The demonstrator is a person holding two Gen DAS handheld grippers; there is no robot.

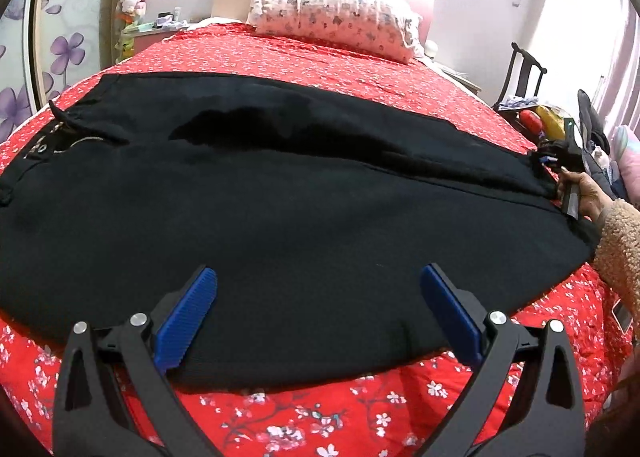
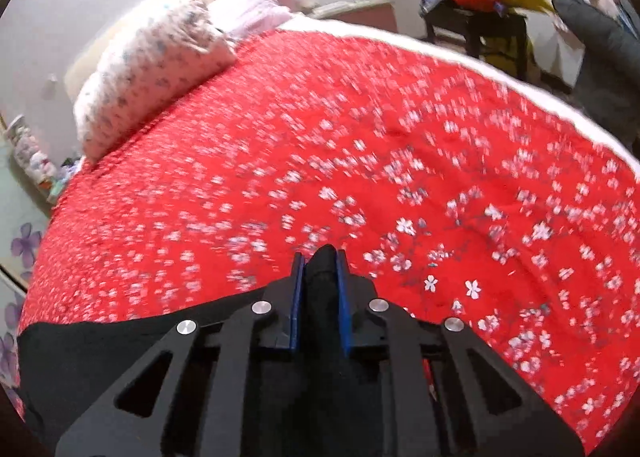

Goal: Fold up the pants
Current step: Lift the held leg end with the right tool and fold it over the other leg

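Black pants lie flat across the red flowered bedspread, waistband at the left, leg ends at the right. My left gripper hovers open over the near edge of the pants, blue pads wide apart, nothing between them. In the right wrist view my right gripper is shut on a pinched fold of the black pants, its blue pads pressing the cloth on both sides. In the left wrist view that right gripper shows at the leg ends, held by a hand in a fuzzy tan sleeve.
A flowered pillow lies at the head of the bed. A dark chair piled with red and yellow items stands past the bed's far right side. A wardrobe door with purple flowers is at the left.
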